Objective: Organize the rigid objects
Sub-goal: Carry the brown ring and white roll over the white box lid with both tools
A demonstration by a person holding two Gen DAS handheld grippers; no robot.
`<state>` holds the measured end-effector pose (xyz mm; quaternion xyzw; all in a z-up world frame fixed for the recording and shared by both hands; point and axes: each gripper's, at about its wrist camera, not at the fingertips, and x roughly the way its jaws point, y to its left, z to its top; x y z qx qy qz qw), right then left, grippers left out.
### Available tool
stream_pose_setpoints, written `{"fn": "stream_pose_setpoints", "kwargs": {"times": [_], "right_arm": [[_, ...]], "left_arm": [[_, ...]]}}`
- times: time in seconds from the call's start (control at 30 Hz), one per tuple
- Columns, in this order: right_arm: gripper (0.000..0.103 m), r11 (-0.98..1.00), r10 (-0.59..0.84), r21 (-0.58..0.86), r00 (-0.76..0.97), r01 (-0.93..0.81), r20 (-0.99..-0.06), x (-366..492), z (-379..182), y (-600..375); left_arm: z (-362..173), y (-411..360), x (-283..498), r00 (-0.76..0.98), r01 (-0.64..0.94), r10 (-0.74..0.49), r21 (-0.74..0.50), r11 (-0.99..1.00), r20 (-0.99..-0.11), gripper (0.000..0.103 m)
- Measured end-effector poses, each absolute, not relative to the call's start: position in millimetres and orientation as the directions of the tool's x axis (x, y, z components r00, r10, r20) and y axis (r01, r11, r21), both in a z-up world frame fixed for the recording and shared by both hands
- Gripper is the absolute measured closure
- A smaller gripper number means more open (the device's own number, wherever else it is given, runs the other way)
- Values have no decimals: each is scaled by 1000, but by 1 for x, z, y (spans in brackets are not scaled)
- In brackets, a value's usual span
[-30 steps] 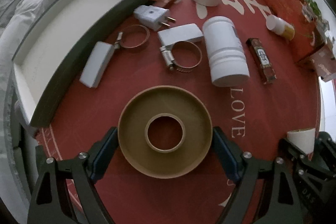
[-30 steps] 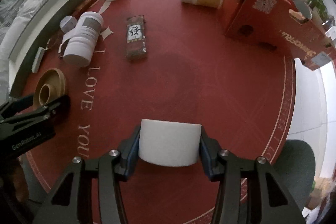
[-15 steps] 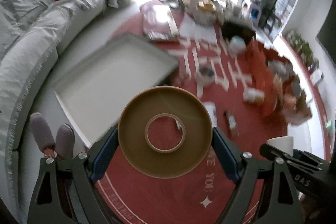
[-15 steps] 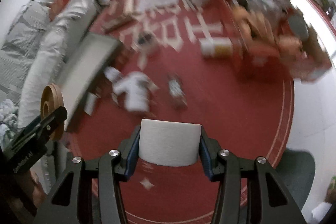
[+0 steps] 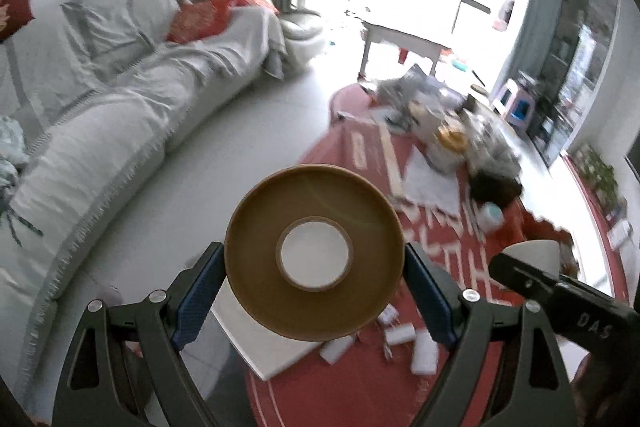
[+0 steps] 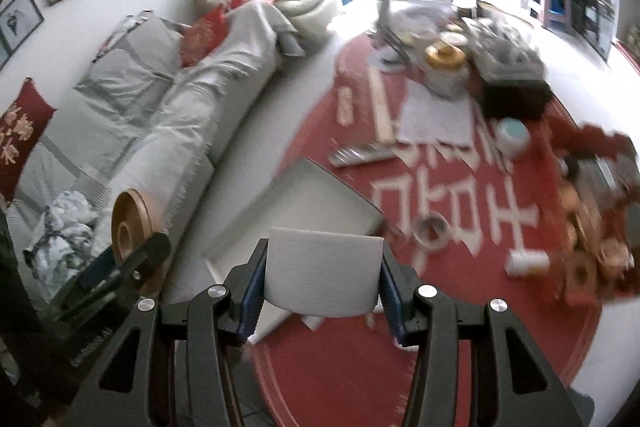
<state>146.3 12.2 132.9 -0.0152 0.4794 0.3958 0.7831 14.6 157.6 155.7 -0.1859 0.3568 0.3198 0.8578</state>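
Grippers both grip for us: our left gripper (image 5: 314,265) pinches the brown tape roll (image 5: 313,251), our right gripper (image 6: 322,277) the white cylinder (image 6: 322,273).

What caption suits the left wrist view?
Left tool holds a brown tape roll above the red rug.
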Motion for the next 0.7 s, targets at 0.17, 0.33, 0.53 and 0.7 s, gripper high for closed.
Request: {"fn": "stream_pose_setpoints", "kwargs": {"times": [0.17, 0.33, 0.53, 0.7], "right_arm": [[52, 652, 608, 315, 227, -690, -761, 155, 146, 63], [52, 642, 571, 311, 167, -701, -803, 157, 112, 95], [52, 680, 491, 302, 109, -669, -865, 168, 56, 104], [52, 702, 441, 307, 53, -643, -896, 179, 18, 103]], "left_arm": [[158, 194, 18, 514, -725, 459, -81, 684, -725, 14], [121, 219, 25, 452, -752, 440, -67, 655, -776, 14], [60, 231, 30, 359, -776, 384, -43, 629, -851, 14], [16, 237, 35, 288, -786, 339, -19, 617, -896, 14]]}}
